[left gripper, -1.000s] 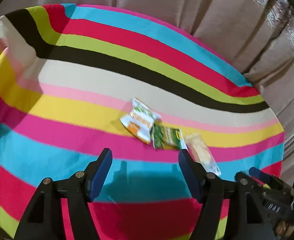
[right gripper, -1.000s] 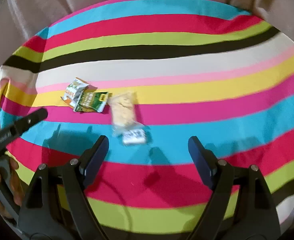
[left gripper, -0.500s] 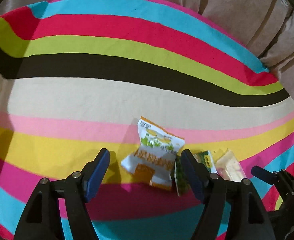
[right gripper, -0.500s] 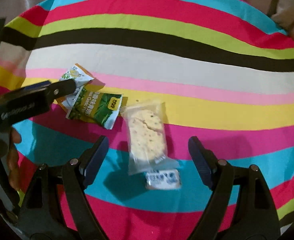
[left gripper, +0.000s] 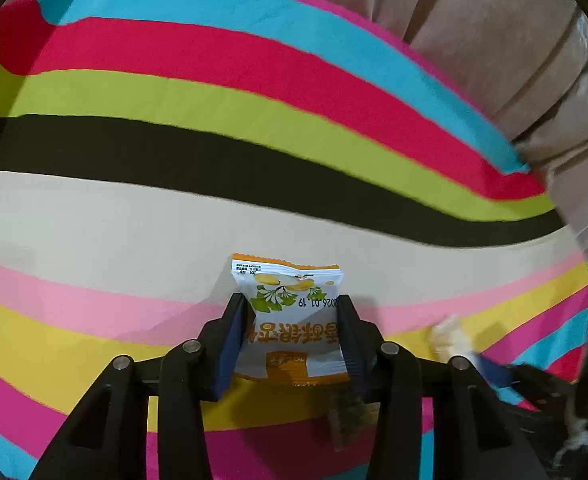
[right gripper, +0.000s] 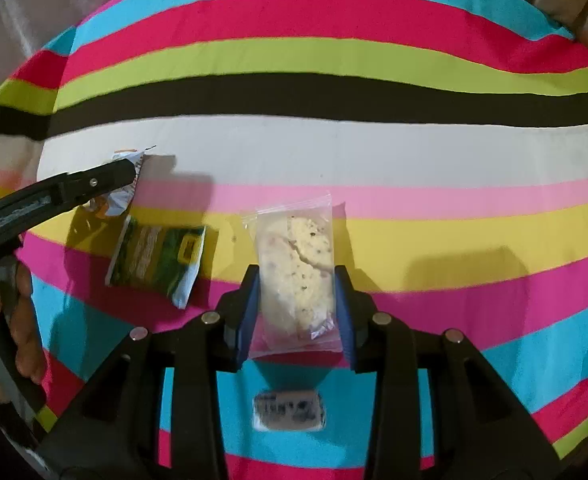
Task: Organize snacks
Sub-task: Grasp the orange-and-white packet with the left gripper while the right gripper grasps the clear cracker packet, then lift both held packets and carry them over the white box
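My left gripper [left gripper: 291, 312] is shut on a white and orange snack packet [left gripper: 289, 292], squeezing its sides. The same packet [right gripper: 127, 184] shows at the left of the right wrist view, held by the left gripper's fingers [right gripper: 93, 184]. My right gripper [right gripper: 296, 284] is shut on a clear packet holding a pale cracker [right gripper: 294, 252], which stands up between the pads. A green snack packet [right gripper: 157, 260] lies flat on the cloth between the two. A small white wrapped item [right gripper: 287, 410] lies below the right gripper.
A striped tablecloth [right gripper: 334, 60] covers the table, whose far edge meets beige curtains [left gripper: 494, 20]. In the left wrist view the cracker packet [left gripper: 452, 336] and right gripper show blurred at the right. The green packet [left gripper: 344, 412] lies under the left fingers.
Both grippers moved forward and down onto the packets and closed. The left now squeezes the white and orange packet; the right squeezes the cracker packet.
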{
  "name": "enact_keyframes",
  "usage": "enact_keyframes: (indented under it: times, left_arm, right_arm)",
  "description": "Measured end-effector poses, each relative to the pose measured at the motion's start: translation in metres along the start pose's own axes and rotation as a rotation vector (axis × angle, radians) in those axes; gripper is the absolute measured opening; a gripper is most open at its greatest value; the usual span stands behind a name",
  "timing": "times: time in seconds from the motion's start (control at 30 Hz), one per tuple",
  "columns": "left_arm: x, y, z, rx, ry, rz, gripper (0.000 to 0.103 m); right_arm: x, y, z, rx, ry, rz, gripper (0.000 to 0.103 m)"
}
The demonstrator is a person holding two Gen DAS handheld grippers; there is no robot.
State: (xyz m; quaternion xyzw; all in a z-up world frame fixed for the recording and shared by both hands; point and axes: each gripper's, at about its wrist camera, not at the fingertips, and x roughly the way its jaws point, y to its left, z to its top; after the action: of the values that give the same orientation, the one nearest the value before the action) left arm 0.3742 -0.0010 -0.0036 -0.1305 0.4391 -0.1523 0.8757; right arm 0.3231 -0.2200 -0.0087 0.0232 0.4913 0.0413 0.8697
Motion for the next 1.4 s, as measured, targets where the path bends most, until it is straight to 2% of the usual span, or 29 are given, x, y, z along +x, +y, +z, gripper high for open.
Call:
enact_keyframes:
  times: [0.1,0.27,0.5,0.67,0.8,0.87,0.97,1.17,1.27,1.4]
  left_arm:
    - [0.006,-0.011,-0.001,0.015,0.030,-0.034,0.046]
    - [0.010,-0.031,-0.018,0.071,0.091,-0.042,0.045]
    - [-0.007,-0.048,-0.055,0.117,0.139,-0.058,0.045]
    - [-0.023,-0.049,-0.085,0.105,0.157,-0.058,0.045]
    - [-0.038,-0.053,-0.109,0.102,0.151,-0.046,0.045]
    - [-0.049,-0.049,-0.120,0.070,0.120,-0.027,0.045]
    - [-0.069,-0.038,-0.134,0.016,0.062,-0.008,0.045]
    - [-0.122,-0.018,-0.155,-0.078,-0.057,-0.012,0.045]
    - [-0.136,-0.010,-0.167,-0.121,-0.067,-0.023,0.045]
    - [-0.133,-0.022,-0.172,-0.163,-0.059,-0.046,0.045]
  right_arm:
    - [0.009,0.003,0.005,-0.011,0.014,0.011,0.039]
    - [0.006,0.007,-0.004,-0.055,0.023,-0.005,0.039]
    - [-0.010,-0.001,-0.034,-0.032,0.046,0.000,0.039]
    - [-0.026,-0.002,-0.063,-0.016,0.059,0.028,0.039]
    - [-0.036,0.006,-0.087,-0.026,0.074,0.060,0.039]
    - [-0.039,0.007,-0.091,-0.026,0.071,0.077,0.039]
    - [-0.055,0.008,-0.092,-0.036,0.012,0.044,0.039]
    - [-0.102,0.004,-0.119,-0.046,-0.049,-0.011,0.039]
    - [-0.128,0.008,-0.135,-0.052,-0.080,-0.051,0.039]
    - [-0.156,0.007,-0.161,-0.050,-0.100,-0.085,0.039]
